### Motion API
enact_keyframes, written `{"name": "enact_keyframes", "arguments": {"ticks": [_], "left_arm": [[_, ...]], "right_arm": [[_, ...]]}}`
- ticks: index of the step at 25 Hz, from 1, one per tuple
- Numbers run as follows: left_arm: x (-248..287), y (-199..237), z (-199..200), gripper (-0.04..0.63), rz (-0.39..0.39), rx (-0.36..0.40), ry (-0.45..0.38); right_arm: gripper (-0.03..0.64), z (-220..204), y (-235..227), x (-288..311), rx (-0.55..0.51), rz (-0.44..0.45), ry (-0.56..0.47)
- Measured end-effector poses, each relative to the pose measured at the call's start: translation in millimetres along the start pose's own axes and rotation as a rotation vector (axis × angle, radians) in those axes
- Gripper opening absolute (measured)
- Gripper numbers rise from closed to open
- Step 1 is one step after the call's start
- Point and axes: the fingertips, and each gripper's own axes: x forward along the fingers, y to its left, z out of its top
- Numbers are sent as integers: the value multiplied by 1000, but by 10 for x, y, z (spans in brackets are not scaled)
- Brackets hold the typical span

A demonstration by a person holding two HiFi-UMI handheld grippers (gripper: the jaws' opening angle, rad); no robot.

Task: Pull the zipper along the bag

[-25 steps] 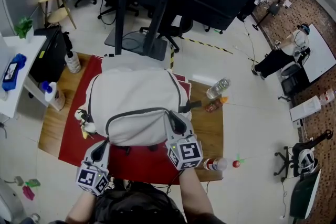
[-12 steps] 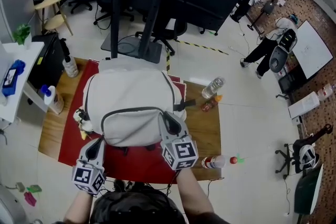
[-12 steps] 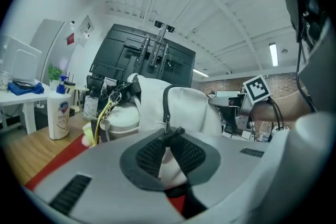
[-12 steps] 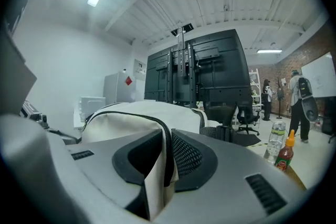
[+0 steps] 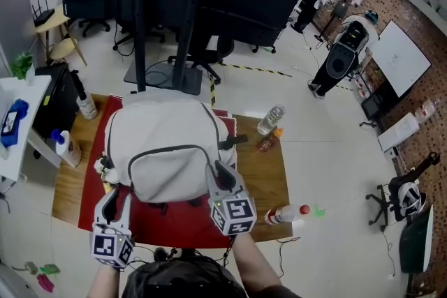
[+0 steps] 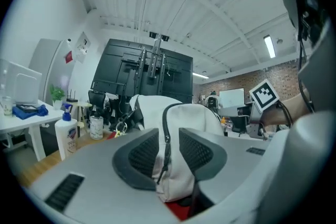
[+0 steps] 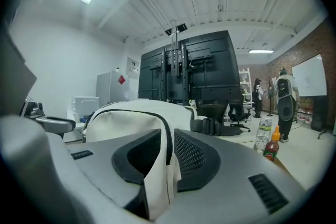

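Observation:
A cream backpack (image 5: 167,123) lies on a red mat (image 5: 183,221), with a dark zipper (image 5: 172,148) arching over its front pocket. At the bag's front left corner my left gripper (image 5: 113,192) has just been opening. In the left gripper view its jaws (image 6: 168,137) stand apart, and the zipper pull (image 6: 166,156) hangs free between the pads. My right gripper (image 5: 218,172) is at the front right corner. Its jaws (image 7: 168,138) have just been opening a little, and a fold of bag fabric (image 7: 159,178) still fills the gap between them.
The mat lies on a wooden table (image 5: 269,174). A spray bottle (image 5: 66,148) and another bottle (image 5: 85,105) stand at the left. A water bottle (image 5: 269,119) and a sauce bottle (image 5: 268,141) are at the right, and a bottle (image 5: 283,214) lies near the front edge. Key charms (image 5: 105,167) hang off the bag's left.
My left gripper has drawn back a little from the bag's left corner. The right gripper stays at the right corner. The head view has shifted, so everything sits further left.

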Motion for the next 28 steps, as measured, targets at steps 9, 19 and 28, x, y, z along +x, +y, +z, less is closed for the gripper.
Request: {"name": "enact_keyframes", "arguments": {"ticks": [9, 19, 28], "left_arm": [[-137, 3, 558, 32, -18, -15, -125], [-35, -269, 954, 32, -158, 80, -164], [119, -534, 1075, 32, -170, 75, -178]], "right_arm": [[29, 569, -61, -665, 7, -158, -208], [28, 876, 201, -1035, -29, -190, -305], [26, 946, 153, -1027, -54, -145, -293]]}}
